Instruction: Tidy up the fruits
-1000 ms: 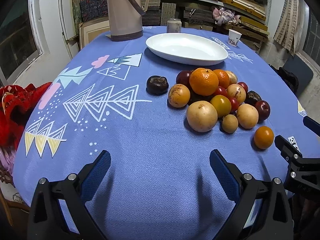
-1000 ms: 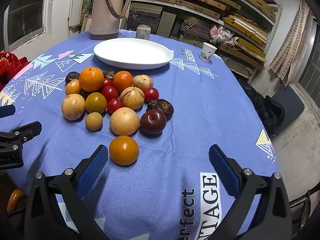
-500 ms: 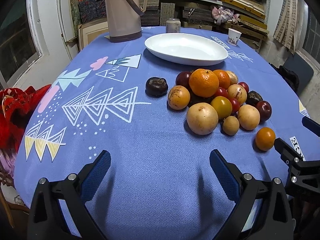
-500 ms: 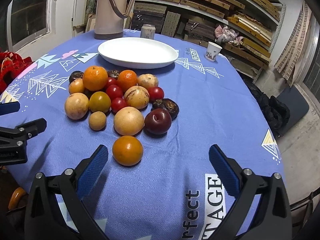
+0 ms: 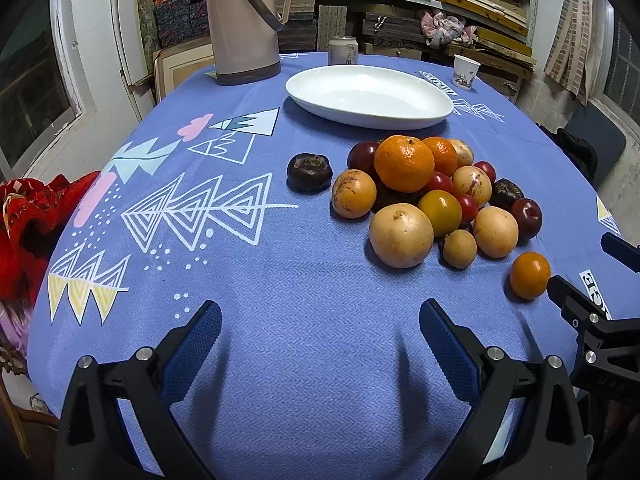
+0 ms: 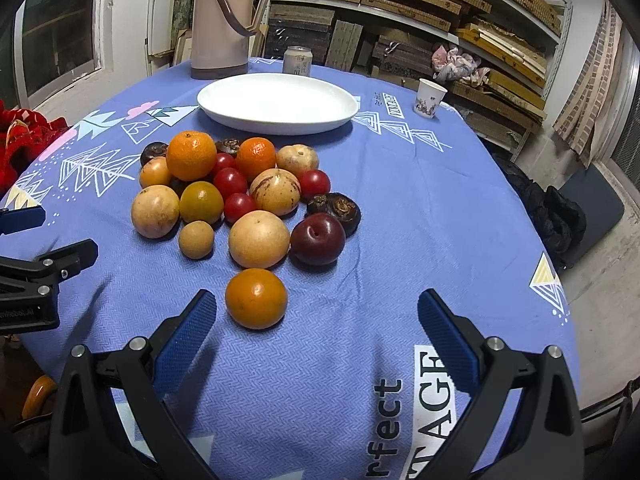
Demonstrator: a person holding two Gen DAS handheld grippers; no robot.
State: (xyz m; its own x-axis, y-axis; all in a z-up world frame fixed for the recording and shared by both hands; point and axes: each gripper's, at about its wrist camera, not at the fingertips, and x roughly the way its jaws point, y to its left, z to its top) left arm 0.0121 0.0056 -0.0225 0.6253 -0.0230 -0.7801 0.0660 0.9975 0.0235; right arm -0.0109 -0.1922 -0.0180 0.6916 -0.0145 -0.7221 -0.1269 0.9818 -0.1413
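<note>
Right gripper [image 6: 317, 316] jaws wide, empty | we see lone orange [image 6: 256, 298] lower centre, just inside left finger | left gripper [image 5: 320, 326] wide, empty.

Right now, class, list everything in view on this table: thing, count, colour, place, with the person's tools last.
Oval white plate: one, empty, far centre.
Tall beige thermos jug: one, behind the plate.
Drink can: one, pale, behind the plate.
Paper cup: one, white patterned, far right.
Lone orange fruit: one, nearest the right tongs.
Fruit pile: orange, red, tan, dark; mid-table.
Blue patterned tablecloth: one, covering the table.
Left tongs: blue pads, open.
Right tongs: blue pads, open.
</note>
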